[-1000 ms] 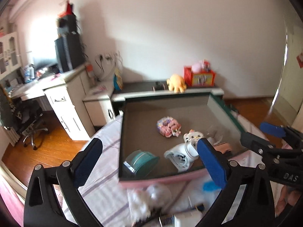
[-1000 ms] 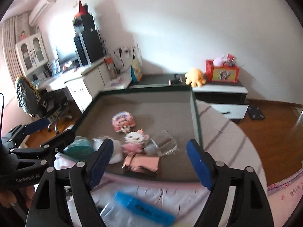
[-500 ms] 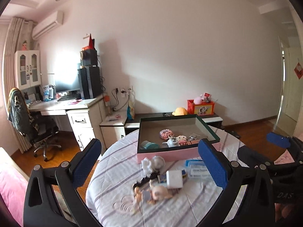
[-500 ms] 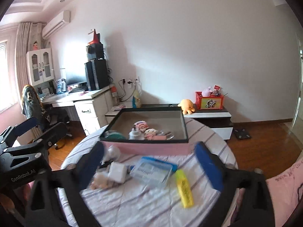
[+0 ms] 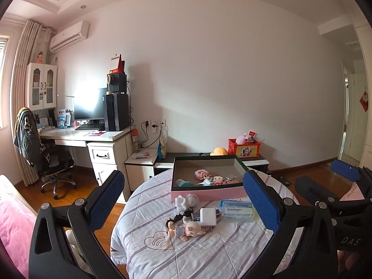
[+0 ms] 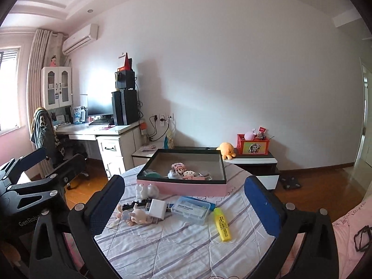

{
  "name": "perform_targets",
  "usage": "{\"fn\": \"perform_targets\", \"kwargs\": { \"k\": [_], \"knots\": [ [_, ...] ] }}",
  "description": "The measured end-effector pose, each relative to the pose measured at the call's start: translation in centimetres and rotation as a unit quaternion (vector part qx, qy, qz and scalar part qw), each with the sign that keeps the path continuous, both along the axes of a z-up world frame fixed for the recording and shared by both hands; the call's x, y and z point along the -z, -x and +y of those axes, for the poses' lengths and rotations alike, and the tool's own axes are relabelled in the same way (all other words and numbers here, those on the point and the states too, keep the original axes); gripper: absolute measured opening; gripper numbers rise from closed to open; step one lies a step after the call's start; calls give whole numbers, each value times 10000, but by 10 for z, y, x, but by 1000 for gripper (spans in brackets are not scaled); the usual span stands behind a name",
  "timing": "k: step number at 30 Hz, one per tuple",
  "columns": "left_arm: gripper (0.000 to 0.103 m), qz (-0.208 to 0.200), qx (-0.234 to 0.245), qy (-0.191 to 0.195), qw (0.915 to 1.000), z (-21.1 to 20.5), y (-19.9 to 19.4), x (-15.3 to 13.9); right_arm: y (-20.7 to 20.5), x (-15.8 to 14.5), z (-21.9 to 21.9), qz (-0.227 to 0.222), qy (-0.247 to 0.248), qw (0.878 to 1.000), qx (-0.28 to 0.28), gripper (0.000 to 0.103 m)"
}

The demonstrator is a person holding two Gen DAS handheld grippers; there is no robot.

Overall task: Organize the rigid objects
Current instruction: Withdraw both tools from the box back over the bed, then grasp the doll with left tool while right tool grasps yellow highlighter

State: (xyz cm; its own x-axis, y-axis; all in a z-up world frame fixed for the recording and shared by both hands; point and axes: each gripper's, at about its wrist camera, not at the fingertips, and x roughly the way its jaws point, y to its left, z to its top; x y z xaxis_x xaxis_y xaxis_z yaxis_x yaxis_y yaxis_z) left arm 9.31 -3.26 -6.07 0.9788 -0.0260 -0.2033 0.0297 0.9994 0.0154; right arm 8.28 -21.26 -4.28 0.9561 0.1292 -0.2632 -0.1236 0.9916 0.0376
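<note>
A pink box with a dark rim [image 5: 207,191] [image 6: 181,187] stands at the far side of a round table and holds several small toys. In front of it lie a white figurine [image 5: 180,202] [image 6: 141,191], a white charger [image 5: 208,216] [image 6: 157,208], a clear floss box [image 5: 237,210] [image 6: 190,210], a doll [image 5: 186,229] [image 6: 133,215] and a yellow highlighter [image 6: 222,224]. My left gripper [image 5: 186,205] and right gripper [image 6: 184,204] are both open and empty, held back from the table, above its near side.
The table has a striped cloth [image 5: 151,220] [image 6: 186,244]. Behind it stand a low cabinet with an orange plush [image 6: 226,151] and a red box [image 6: 253,144]. A desk [image 5: 93,137] and chair [image 5: 41,158] are at the left. Pink bedding [image 6: 348,232] lies at the right.
Both grippers have pulled far back and up from over the box. The whole table and the room now show. Both stay open and empty.
</note>
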Motion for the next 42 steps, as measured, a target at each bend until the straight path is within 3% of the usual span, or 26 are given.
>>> {"fn": "perform_targets", "kwargs": {
  "k": [13,25,34,38,42],
  "knots": [
    [103,-88,-7,-40,10000,-3,9,-2,11,-3,-2,-76,-12,10000,35,103],
    [103,101,20,-81,9999,-5,-2,6,-5,10,-4,135,-27,9999,35,103],
    [103,996,175,-71,9949,-7,-52,58,-49,57,-9,836,-41,9965,-48,103],
    [103,1648,374,132,9855,-5,-81,93,-77,92,-16,1376,-34,9905,6,103],
    [103,2032,268,123,9787,-2,-104,120,-94,118,-21,1720,-109,9850,4,103]
  ]
}}
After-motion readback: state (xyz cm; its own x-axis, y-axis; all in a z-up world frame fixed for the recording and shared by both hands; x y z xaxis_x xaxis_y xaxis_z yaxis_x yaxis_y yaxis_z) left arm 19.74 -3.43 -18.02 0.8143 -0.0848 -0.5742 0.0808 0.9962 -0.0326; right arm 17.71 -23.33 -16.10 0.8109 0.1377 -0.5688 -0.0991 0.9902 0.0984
